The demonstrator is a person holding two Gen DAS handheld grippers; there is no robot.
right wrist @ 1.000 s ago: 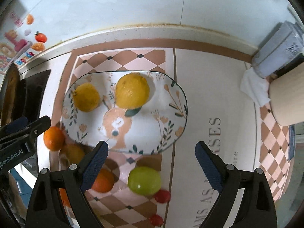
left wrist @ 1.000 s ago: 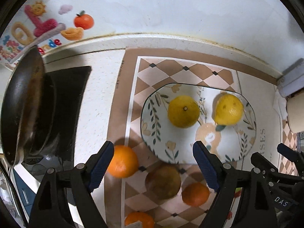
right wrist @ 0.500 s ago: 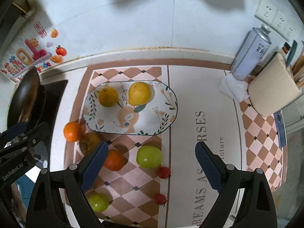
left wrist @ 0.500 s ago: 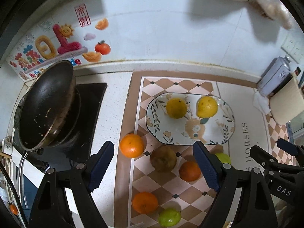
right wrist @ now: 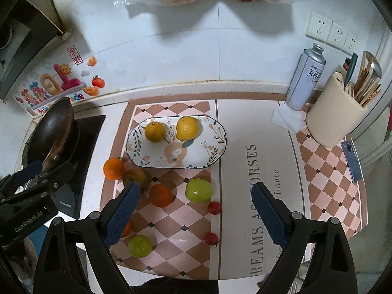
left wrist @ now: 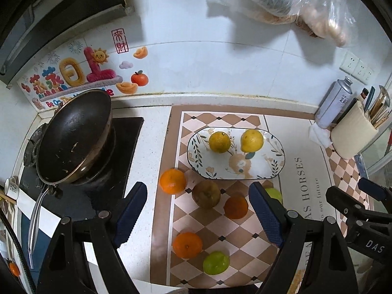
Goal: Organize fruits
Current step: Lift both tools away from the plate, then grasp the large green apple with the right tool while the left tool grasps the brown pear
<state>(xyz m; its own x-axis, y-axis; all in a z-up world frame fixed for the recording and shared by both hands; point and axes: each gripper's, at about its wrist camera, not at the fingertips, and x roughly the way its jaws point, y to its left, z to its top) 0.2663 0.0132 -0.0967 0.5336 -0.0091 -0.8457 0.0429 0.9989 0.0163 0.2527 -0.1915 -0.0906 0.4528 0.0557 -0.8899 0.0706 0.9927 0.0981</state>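
L wrist: left gripper (left wrist: 198, 216) open & empty, high over loose oranges, nearest brownish fruit (left wrist: 206, 193) just far of jaws; R wrist: right gripper (right wrist: 196, 218) agape, empty, green apple (right wrist: 198, 190) just far-centre, plate (right wrist: 218, 152) beyond.

Left gripper (left wrist: 197, 216), black plastic frame, ribbed dark-blue pads, silver pivot screws, right gripper (right wrist: 196, 214) built alike, white lettering printed on both black housings
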